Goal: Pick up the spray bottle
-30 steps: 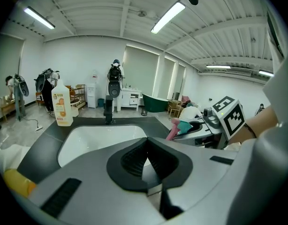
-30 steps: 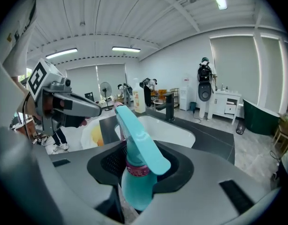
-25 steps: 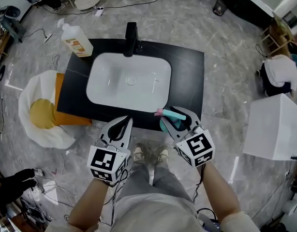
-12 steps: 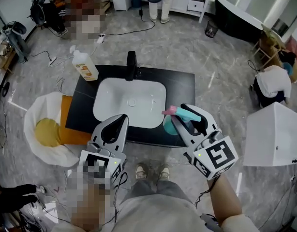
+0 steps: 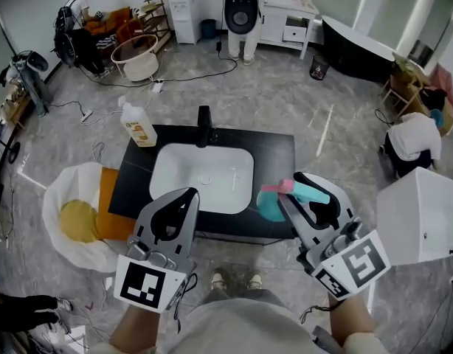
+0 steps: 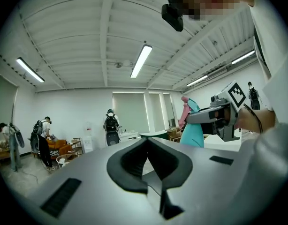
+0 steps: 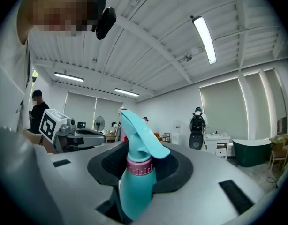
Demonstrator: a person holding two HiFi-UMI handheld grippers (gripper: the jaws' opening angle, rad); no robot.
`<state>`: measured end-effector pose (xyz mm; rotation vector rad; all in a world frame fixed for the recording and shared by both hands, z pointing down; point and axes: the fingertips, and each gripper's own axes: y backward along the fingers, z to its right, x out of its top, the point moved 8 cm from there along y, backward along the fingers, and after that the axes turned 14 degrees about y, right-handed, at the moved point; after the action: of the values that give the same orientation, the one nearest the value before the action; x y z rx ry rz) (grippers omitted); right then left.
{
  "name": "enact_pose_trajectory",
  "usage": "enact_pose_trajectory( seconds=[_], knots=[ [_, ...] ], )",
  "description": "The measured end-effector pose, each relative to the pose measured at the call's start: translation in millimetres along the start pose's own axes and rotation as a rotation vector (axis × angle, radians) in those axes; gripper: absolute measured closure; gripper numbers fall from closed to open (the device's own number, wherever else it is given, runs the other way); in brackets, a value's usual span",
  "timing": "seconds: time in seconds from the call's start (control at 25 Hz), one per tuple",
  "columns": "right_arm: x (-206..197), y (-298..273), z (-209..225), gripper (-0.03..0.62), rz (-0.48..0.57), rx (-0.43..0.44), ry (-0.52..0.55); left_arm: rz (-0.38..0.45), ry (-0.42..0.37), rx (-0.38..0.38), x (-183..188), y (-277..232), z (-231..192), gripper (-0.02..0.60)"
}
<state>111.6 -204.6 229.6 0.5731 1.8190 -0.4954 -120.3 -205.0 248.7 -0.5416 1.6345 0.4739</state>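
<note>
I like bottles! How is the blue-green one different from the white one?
The spray bottle is teal with a pink collar; the white bottle has an orange label. The spray bottle is held in the right hand-held gripper; the white bottle stands on the black counter. Both have dispenser tops.

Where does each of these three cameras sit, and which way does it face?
Head view: on the person's head, facing steeply down at the white sink in a black counter; forearms, shoes, left gripper, right gripper show.
Left gripper view: on that gripper, facing level across the room along its shut jaws; a sleeve shows.
Right gripper view: on that gripper, facing along jaws clamped on the teal plastic spray bottle.
Shared: each gripper view shows the other gripper.
</note>
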Motion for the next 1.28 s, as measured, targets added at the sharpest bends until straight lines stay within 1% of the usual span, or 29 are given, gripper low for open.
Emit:
enact_pose_trajectory(
  seconds=[0.16, 0.36, 0.52, 0.64, 0.8, 0.92, 1.08, 1.2, 1.28],
  knots=[
    [1.3, 14.1, -5.1, 0.431, -0.006, 0.004, 0.007, -0.019, -0.013, -0.014, -2.4, 5.5, 7.8, 0.565],
    [-6.2, 25.1, -10.8, 0.431, -0.041, 0.010, -0.005, -0.036, -0.003, -0.016, -15.0, 10.2, 9.4, 0.565],
    [-17.8, 24.3, -17.7, 0.431, -0.064, 0.041, -0.021, -0.035, 0.016, -0.015, -30.2, 10.2, 5.4, 0.565],
    [-27.1, 20.2, -24.2, 0.431, -0.073, 0.068, -0.024, -0.059, -0.006, -0.003, -43.3, 12.3, -0.2, 0.565],
    [-32.5, 17.1, -26.7, 0.431, -0.081, 0.087, -0.022, -0.068, 0.027, 0.003, -44.9, 10.7, 3.1, 0.565],
    [-34.0, 14.0, -27.6, 0.431, -0.081, 0.092, -0.022, -0.078, -0.018, 0.010, -50.0, 14.4, -3.9, 0.565],
    [-36.2, 12.8, -27.4, 0.431, -0.083, 0.094, -0.029, -0.071, 0.007, 0.012, -45.5, 14.0, 0.3, 0.565],
    [-36.6, 14.7, -26.2, 0.431, -0.081, 0.096, -0.037, -0.084, -0.030, 0.015, -48.5, 16.5, 0.2, 0.565],
    [-36.2, 16.5, -25.3, 0.431, -0.081, 0.095, -0.042, -0.092, -0.036, 0.021, -46.2, 16.2, 2.4, 0.565]
  ],
)
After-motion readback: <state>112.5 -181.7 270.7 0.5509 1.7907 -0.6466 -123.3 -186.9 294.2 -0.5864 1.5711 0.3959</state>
